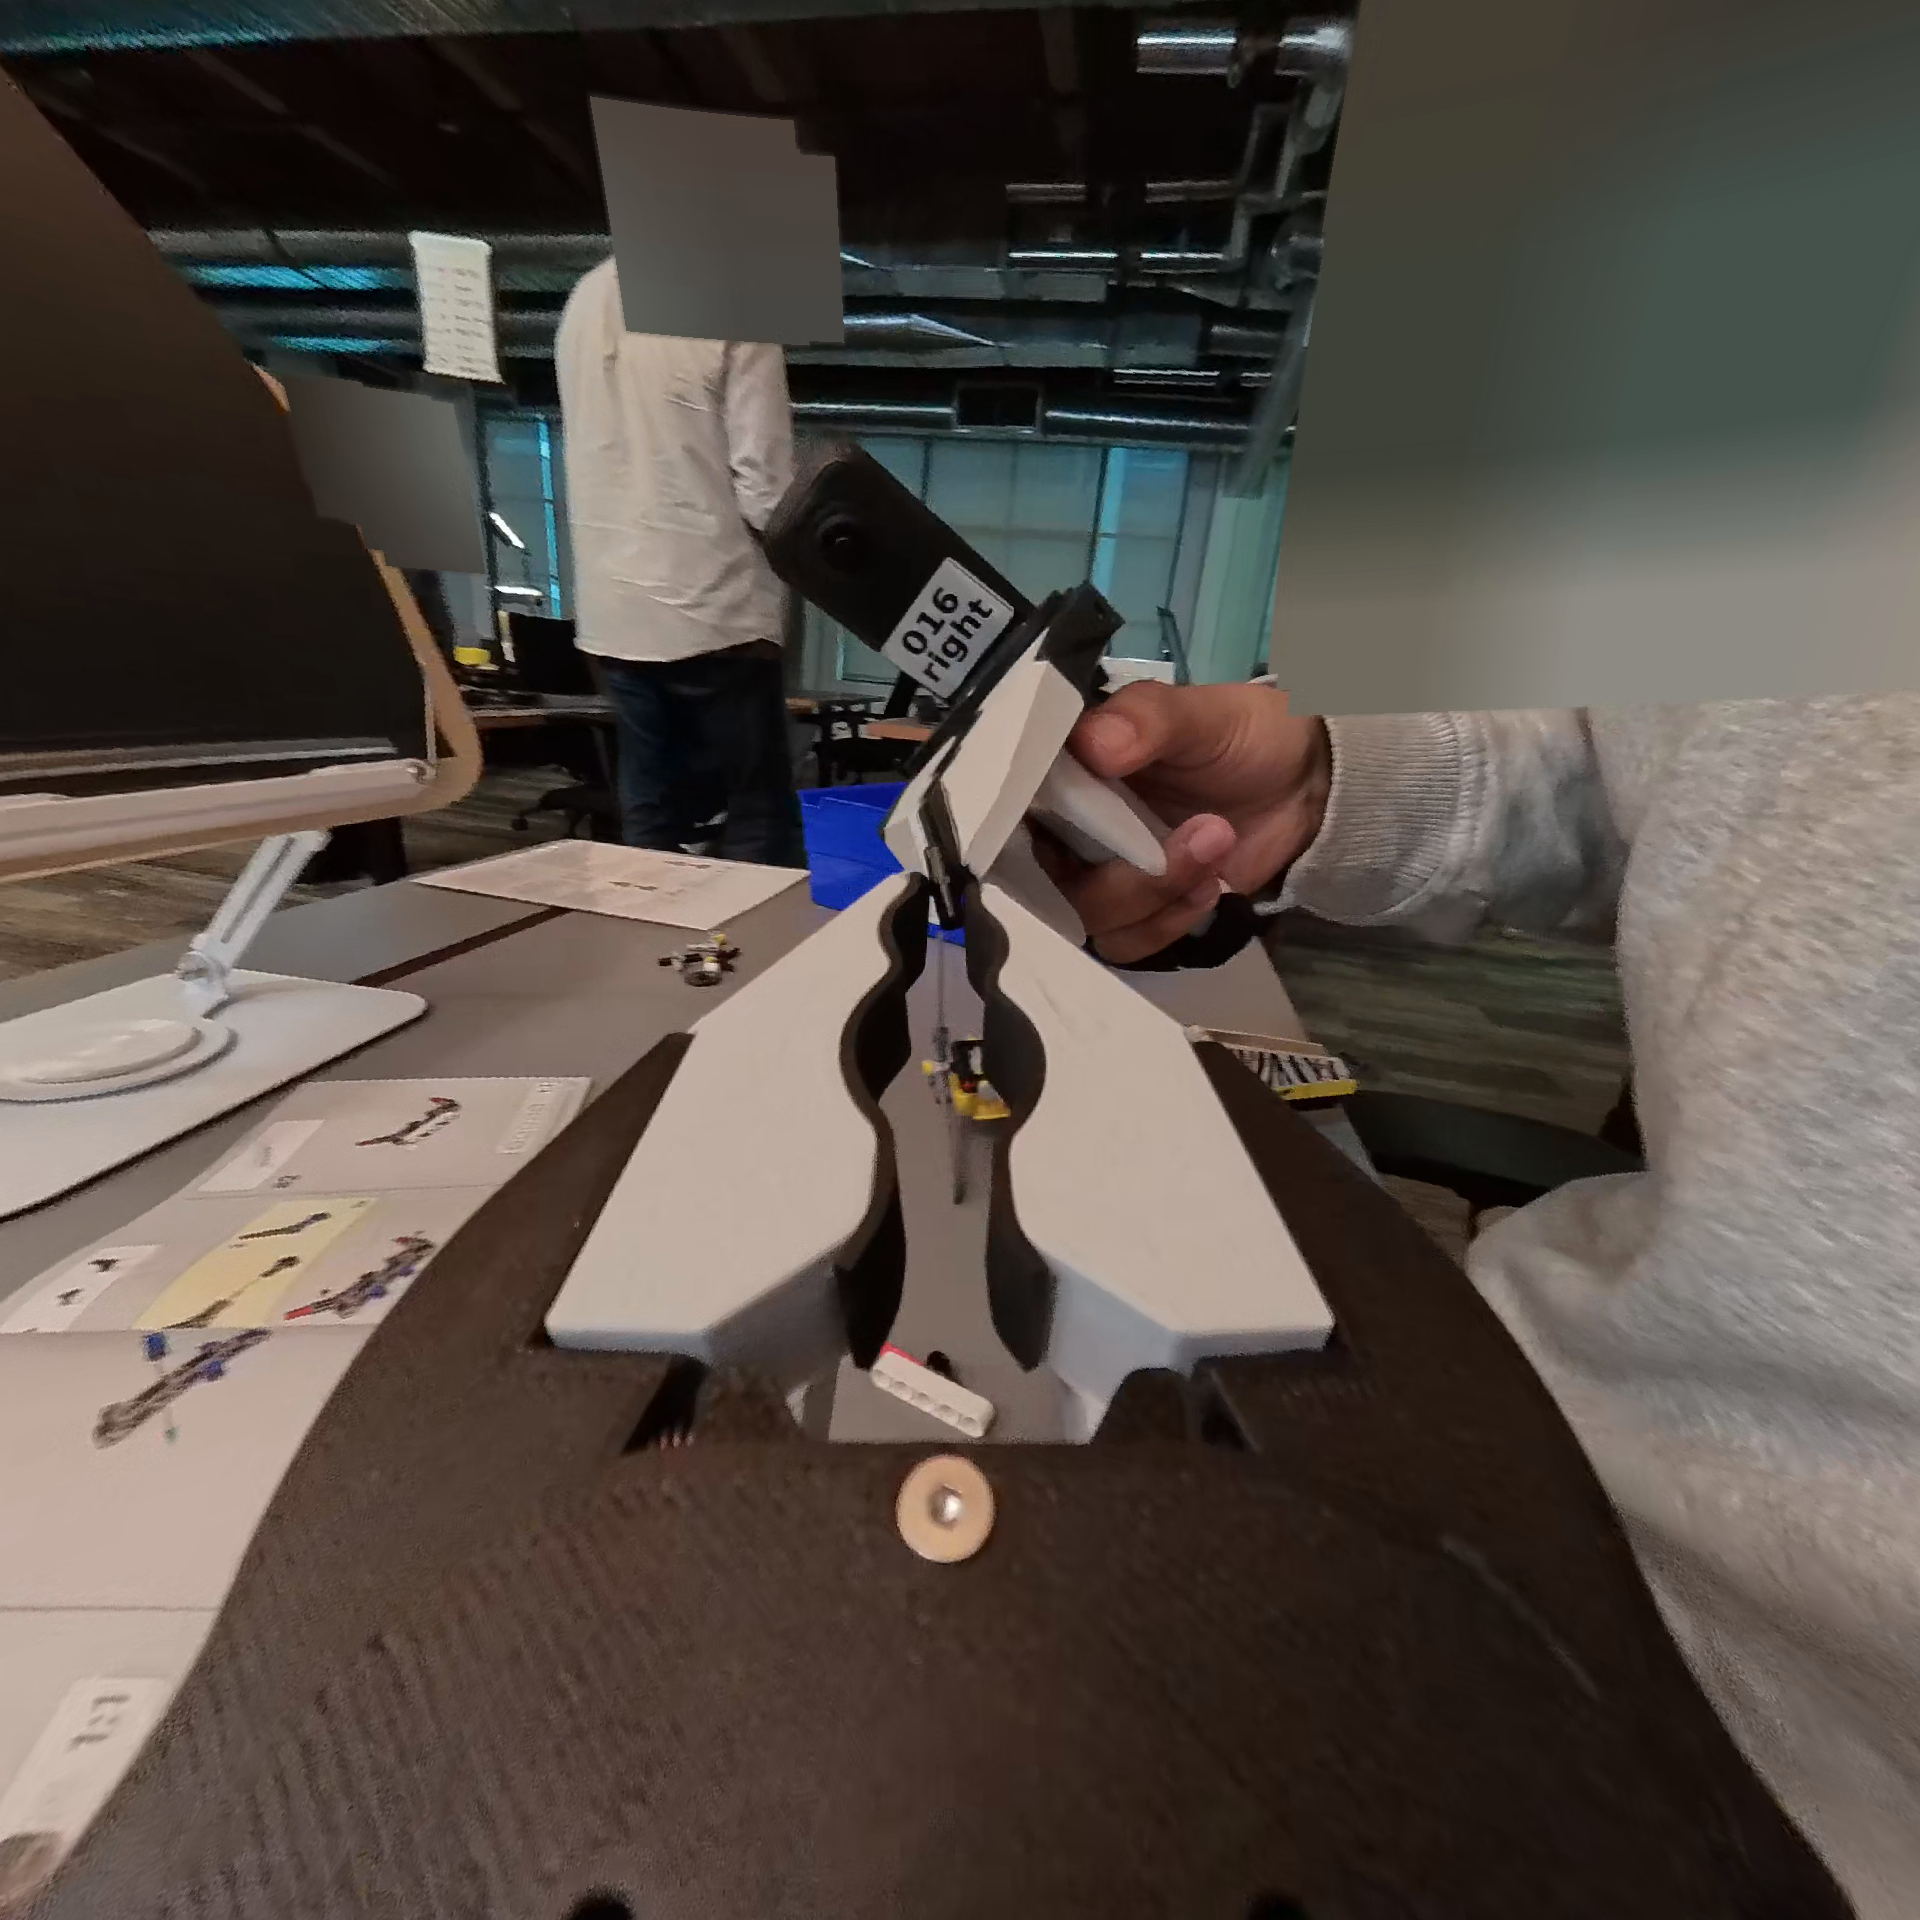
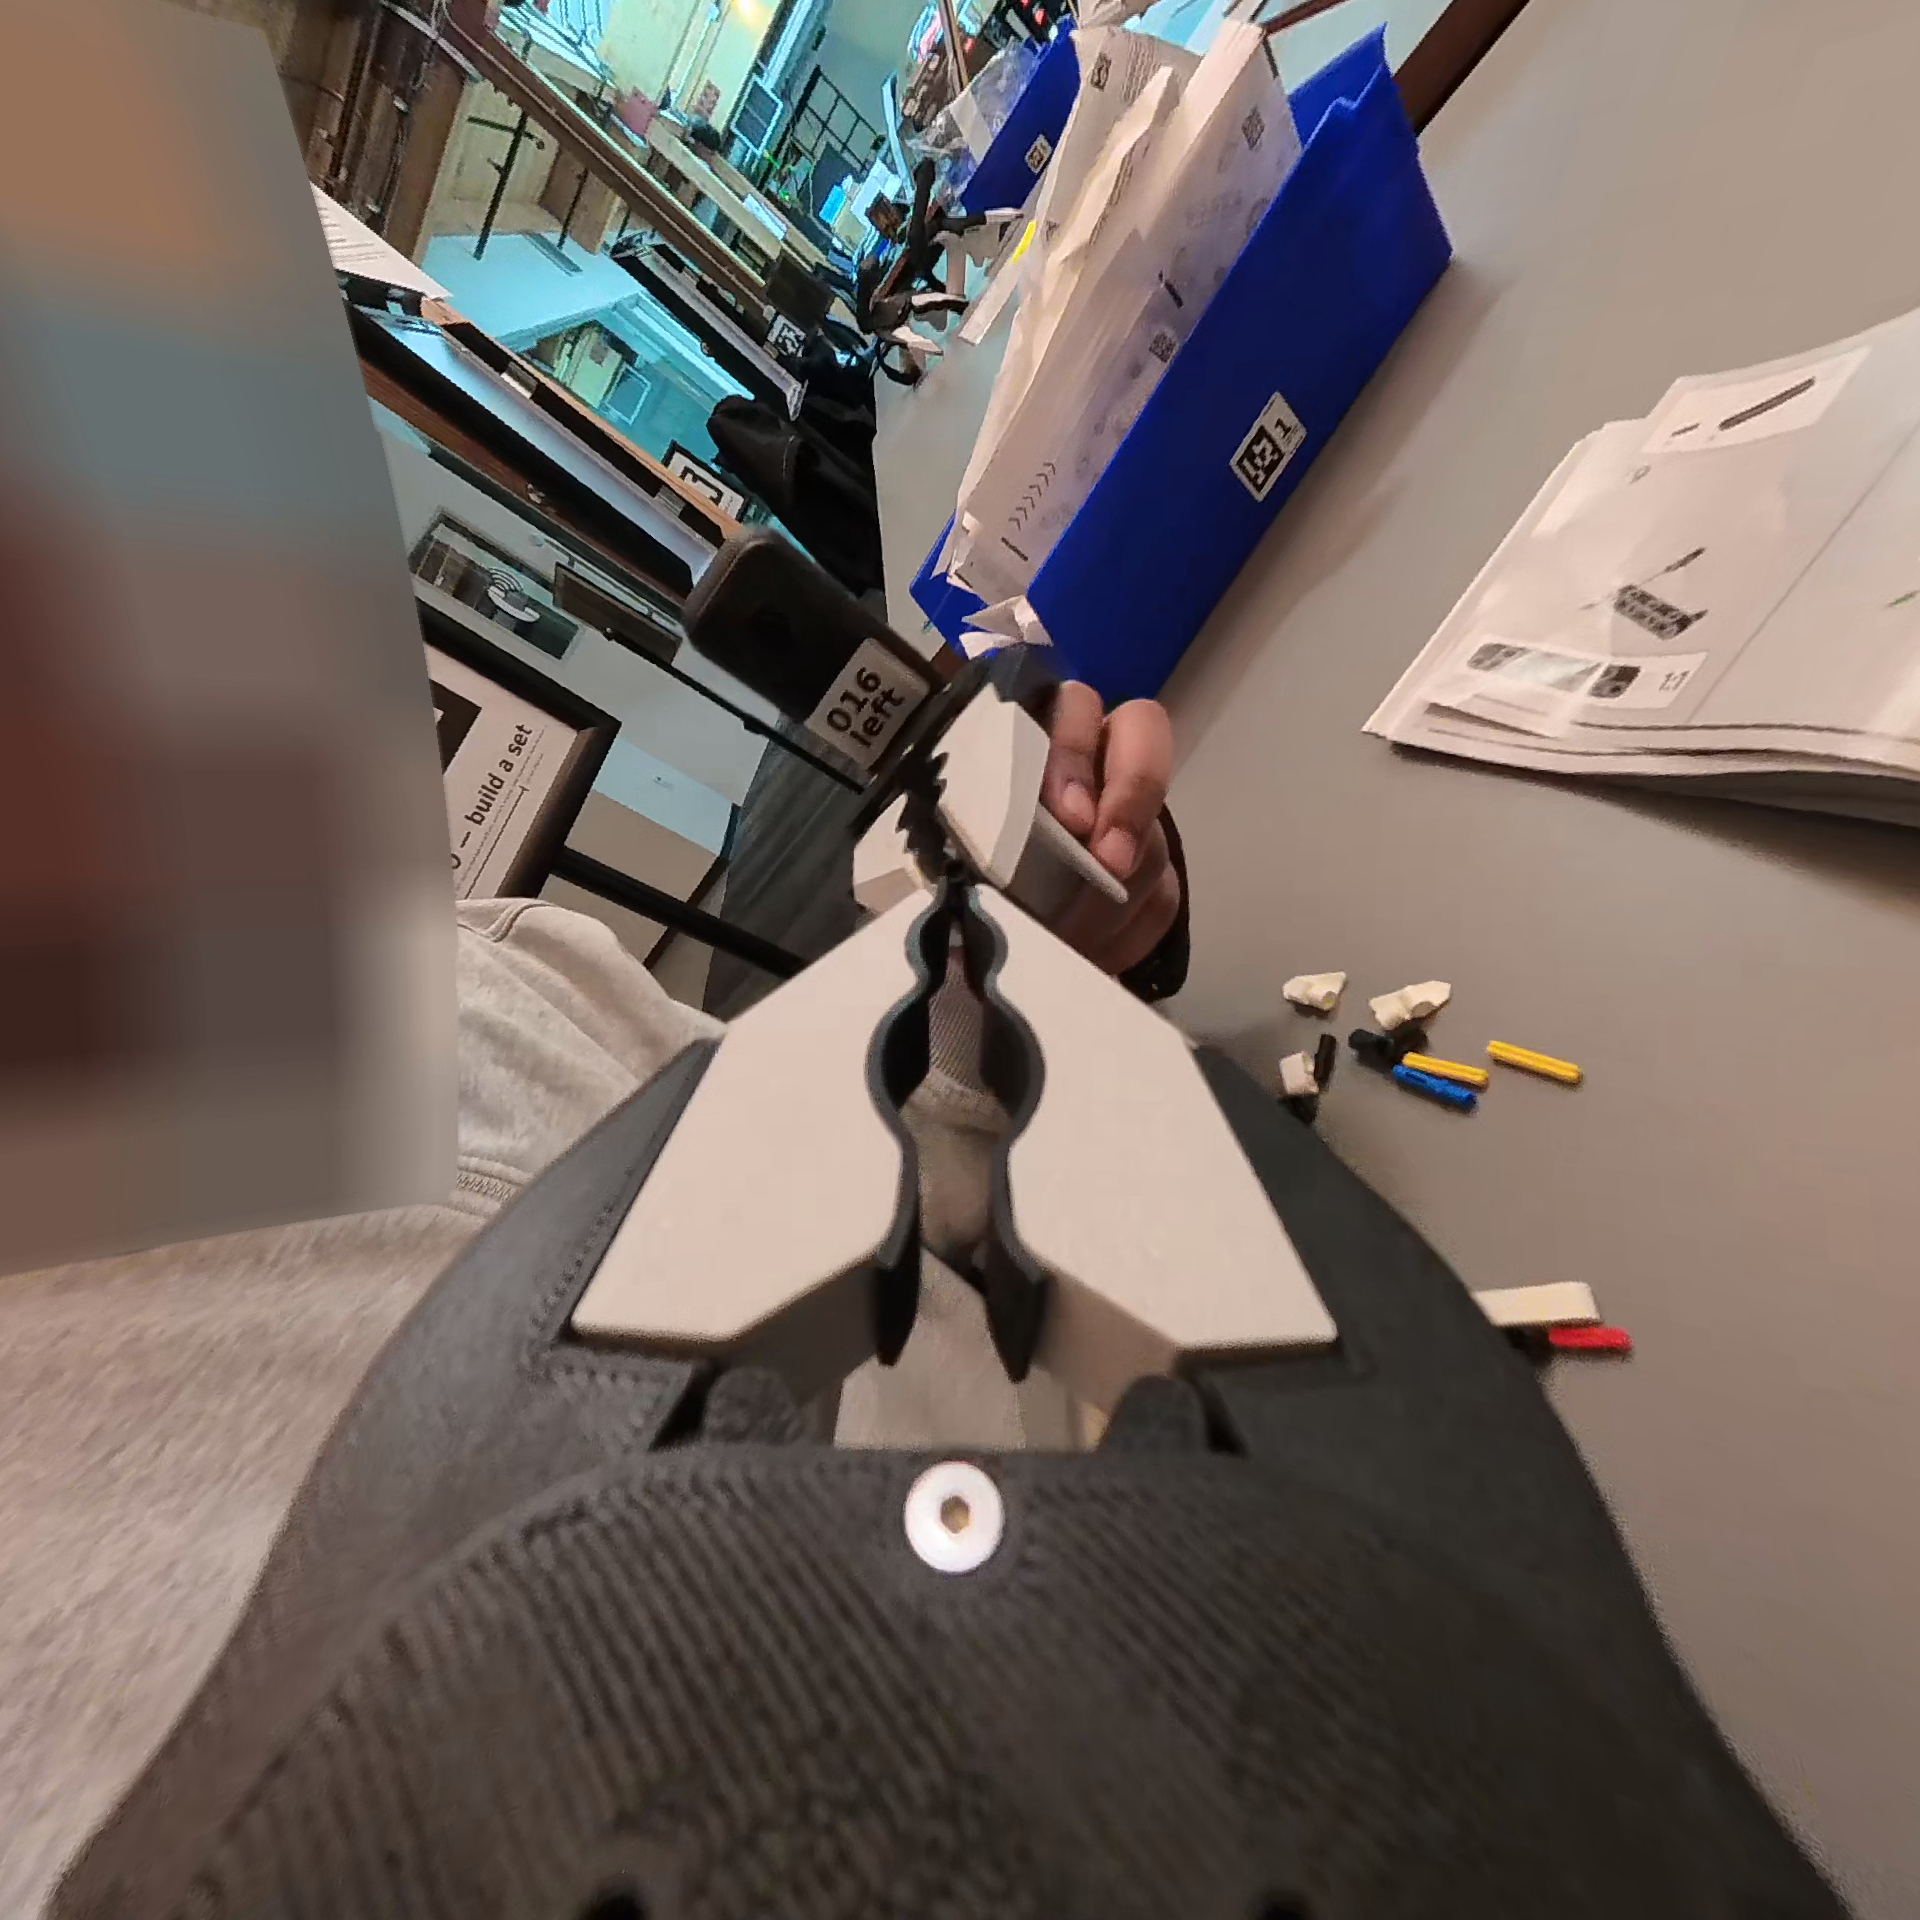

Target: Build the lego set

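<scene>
My left gripper (image 1: 943,902) and my right gripper (image 2: 948,902) meet tip to tip above the grey table (image 2: 1558,1558). Both are shut on a small black toothed piece (image 2: 925,816), which in the left wrist view shows only as a dark sliver (image 1: 941,878) between the tips. The right gripper (image 1: 935,857), held by a hand, comes in from above and behind. A thin grey rod (image 1: 943,1003) runs back between my left fingers. A yellow and black Lego assembly (image 1: 971,1075) lies on the table beneath.
Loose white, yellow, blue and black pieces (image 2: 1434,1075), a white beam (image 2: 1538,1304) and a red pin lie to the right. Also here are a blue bin of bags (image 2: 1195,468), instruction booklets (image 2: 1714,623) (image 1: 312,1247), a tablet stand (image 1: 156,1039), a small assembly (image 1: 701,961) and a standing person (image 1: 675,468). The tips of both grippers are at nearly the same place. The white beam (image 2: 1538,1304) is about 15 cm from both grippers' fingertips. Seen from the left wrist view (image 1: 910,1379) as well.
</scene>
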### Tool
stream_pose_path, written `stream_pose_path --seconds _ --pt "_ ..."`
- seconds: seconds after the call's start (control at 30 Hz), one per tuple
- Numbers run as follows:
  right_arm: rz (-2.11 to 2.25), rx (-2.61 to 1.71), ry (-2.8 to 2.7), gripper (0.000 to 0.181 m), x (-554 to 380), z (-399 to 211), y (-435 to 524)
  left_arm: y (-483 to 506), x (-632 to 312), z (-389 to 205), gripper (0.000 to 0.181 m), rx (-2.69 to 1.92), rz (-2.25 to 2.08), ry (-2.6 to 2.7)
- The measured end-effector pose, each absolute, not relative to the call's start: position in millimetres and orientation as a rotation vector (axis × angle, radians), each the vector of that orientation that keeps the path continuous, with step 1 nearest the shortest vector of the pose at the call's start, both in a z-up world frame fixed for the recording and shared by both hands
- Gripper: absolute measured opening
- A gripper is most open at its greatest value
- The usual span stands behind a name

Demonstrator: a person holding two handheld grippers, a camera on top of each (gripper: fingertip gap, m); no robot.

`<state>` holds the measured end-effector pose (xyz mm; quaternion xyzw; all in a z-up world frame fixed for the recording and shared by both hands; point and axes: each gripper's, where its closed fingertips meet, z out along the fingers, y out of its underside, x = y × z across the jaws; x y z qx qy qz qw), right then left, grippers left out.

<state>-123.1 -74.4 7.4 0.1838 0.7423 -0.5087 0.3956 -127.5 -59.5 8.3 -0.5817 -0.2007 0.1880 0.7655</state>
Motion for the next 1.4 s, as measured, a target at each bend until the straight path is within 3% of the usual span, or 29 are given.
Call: stream_pose_path --seconds 0.4,0.77,1.17,1.4 --pt "-1.154 0.34 1.961 0.001 -111.0 2.3 -55.2 -43.8 -114.3 3.3 0.0 -1.294 0.221 -0.382" --pt "-1.19 0.443 2.094 0.001 -128.7 -17.9 -43.0 -85.5 -154.2 -4.1 0.0 -1.209 0.38 -0.666" --pt "-0.966 0.435 2.865 0.004 -146.5 -81.6 22.4 -123.6 -169.3 -3.6 0.0 -1.034 0.397 -0.823" --pt "-0.888 0.443 3.061 0.007 -147.1 -79.7 65.4 -123.1 -170.2 -4.6 0.0 -1.028 0.384 -0.828"
